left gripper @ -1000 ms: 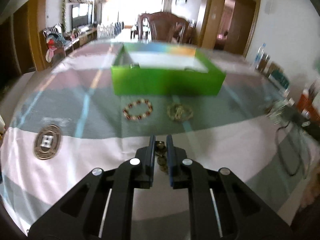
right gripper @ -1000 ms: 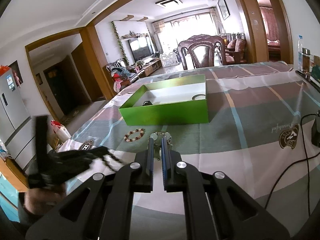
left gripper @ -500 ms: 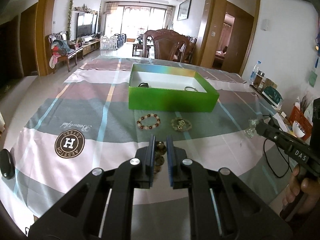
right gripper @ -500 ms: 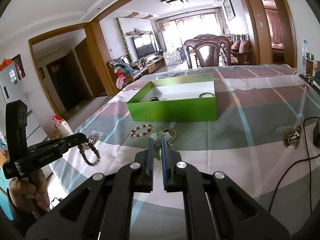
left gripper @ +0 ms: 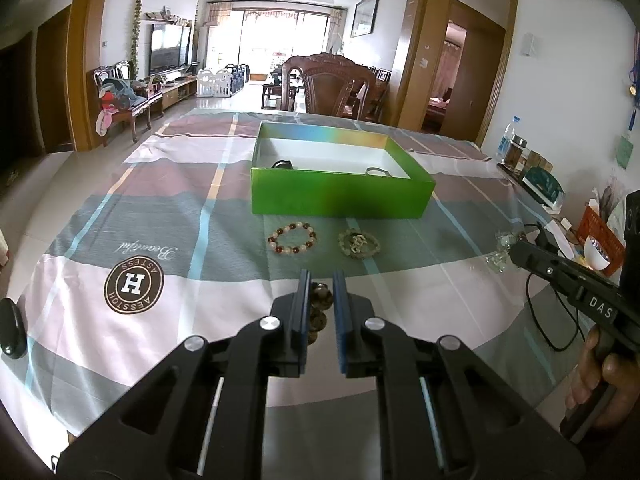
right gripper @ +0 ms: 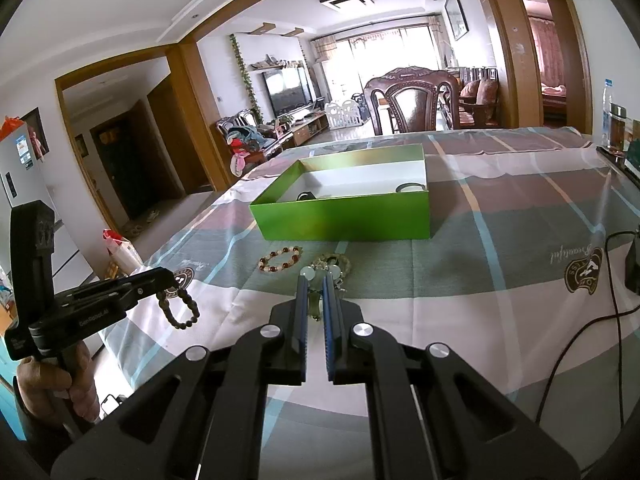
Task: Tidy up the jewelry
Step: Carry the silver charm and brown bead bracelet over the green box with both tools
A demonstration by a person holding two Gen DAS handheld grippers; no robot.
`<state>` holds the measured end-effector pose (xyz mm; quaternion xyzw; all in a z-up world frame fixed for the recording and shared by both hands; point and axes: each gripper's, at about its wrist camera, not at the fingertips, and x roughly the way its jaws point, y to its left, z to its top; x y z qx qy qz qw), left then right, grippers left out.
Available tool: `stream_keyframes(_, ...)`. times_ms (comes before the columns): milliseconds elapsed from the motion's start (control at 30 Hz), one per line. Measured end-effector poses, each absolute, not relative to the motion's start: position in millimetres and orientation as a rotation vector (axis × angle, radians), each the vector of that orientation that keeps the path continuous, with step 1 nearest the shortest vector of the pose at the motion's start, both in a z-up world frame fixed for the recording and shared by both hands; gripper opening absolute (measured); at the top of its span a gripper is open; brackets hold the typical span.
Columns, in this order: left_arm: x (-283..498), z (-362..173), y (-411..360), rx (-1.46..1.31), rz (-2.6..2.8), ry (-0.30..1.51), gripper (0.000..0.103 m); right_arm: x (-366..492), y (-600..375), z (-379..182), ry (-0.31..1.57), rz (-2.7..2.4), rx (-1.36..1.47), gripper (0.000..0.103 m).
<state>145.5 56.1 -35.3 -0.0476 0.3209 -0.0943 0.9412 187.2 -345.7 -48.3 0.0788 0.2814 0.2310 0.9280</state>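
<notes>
Left wrist view: the left gripper (left gripper: 321, 280) hung above the near part of the checked tablecloth (left gripper: 168, 208), its jaws pinching a dark brown round-bead bracelet (left gripper: 320, 312) that dangled between and below them, probably lifted for carrying to the open green cardboard box (left gripper: 340, 196) in the cloth's middle. In that box lay 2 pieces already, close to its front wall. Just before the box lay a red-and-white bead bracelet (left gripper: 292, 237) and, beside it on the right, a pale green bead bracelet (left gripper: 358, 244). Near the cloth's right edge the right gripper (left gripper: 516, 250) carried a clear glassy bead piece (left gripper: 500, 250).

Right wrist view: the right gripper (right gripper: 314, 280) had its jaws nearly together on the clear glassy bead piece (right gripper: 320, 276), whose beads stuck out at the tips. At the cloth's left edge the left gripper (right gripper: 170, 280) held the dark bracelet (right gripper: 180, 308), hanging as a loop, clear of the cloth. The box (right gripper: 344, 220) stood well ahead of both.
</notes>
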Motion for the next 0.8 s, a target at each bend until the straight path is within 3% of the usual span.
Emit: stream_keyframes(800,149.0,-36.7,51.7,-0.080,-0.195,0.657,0.011,190.6,-347.1,-47.3,0.576,0.478,0.163,0.007)
